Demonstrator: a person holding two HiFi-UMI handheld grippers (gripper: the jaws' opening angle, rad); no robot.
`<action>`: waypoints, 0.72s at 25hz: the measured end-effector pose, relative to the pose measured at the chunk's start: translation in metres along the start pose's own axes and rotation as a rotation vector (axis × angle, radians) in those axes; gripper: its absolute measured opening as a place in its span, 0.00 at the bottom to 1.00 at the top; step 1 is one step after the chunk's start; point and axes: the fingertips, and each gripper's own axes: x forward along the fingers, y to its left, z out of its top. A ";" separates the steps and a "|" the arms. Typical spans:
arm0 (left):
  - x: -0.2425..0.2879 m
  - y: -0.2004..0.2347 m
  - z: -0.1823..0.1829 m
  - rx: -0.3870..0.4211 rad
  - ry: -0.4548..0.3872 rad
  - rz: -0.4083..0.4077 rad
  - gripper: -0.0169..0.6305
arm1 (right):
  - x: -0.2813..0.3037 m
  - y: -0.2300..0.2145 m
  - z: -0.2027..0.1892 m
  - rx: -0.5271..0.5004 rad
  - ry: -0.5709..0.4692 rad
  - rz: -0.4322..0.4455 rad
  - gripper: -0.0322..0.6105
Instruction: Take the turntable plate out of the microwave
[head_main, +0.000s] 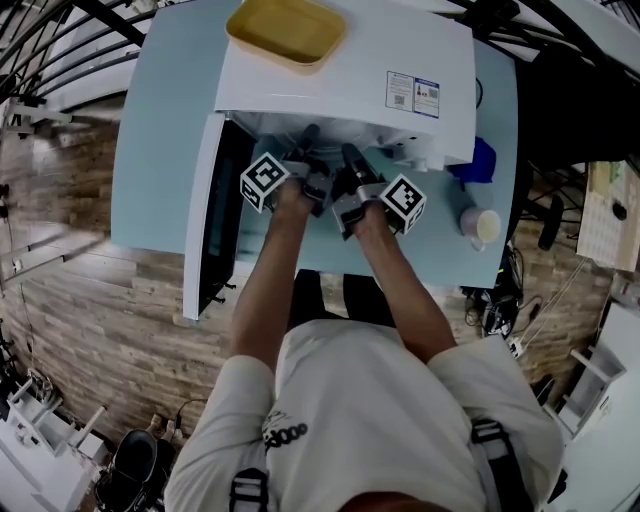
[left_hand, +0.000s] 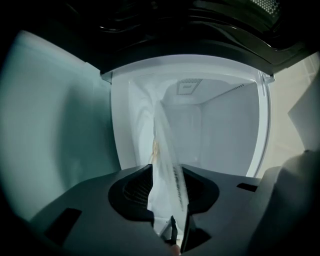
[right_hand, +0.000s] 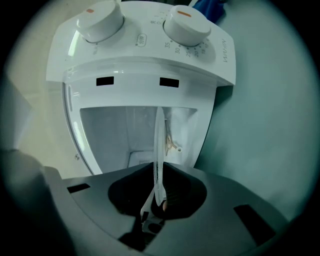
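The clear round glass turntable plate is seen edge-on at the mouth of the white microwave, reaching back into its cavity. Its near rim is clamped between the nearly closed jaws of the right gripper. The same plate is also set between the jaws of the left gripper, which stand partway apart; no firm press on the glass can be made out.

Both bare forearms are stretched forward side by side, the grippers aimed into the opening. The microwave's door is swung open at its left. A yellow tray is laid on its top. Two white dials are seen beside the cavity. A white cup is placed right of the microwave on the light blue table.
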 end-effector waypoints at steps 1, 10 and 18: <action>0.000 0.001 0.000 -0.008 -0.006 0.001 0.22 | -0.002 0.001 -0.001 0.002 0.002 0.003 0.10; -0.010 0.006 0.005 -0.056 -0.039 -0.014 0.22 | -0.022 -0.001 -0.014 -0.035 0.020 -0.006 0.10; -0.019 0.009 0.011 -0.064 -0.059 0.014 0.22 | -0.038 -0.006 -0.030 -0.086 0.008 -0.013 0.10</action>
